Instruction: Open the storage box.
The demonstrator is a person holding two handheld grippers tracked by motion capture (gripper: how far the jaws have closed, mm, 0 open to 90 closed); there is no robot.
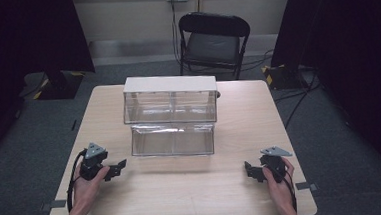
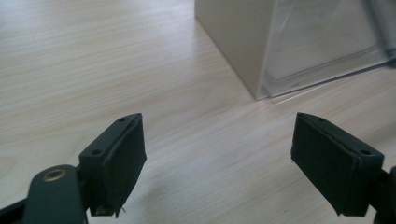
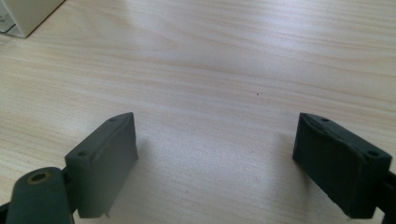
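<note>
With my left tongs (image 1: 116, 168) wide and empty, the clear drawer (image 1: 173, 138) pulled out mid-tabletop (image 1: 193, 187) between them, and my right tongs (image 1: 252, 171) equally wide, I'd square both to its front before pushing.

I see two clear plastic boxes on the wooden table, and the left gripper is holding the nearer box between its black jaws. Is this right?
Not quite. The left gripper holds nothing: the left gripper view shows its jaws apart over bare wooden table. The two clear plastic boxes do stand on the table, the nearer box untouched.
</note>
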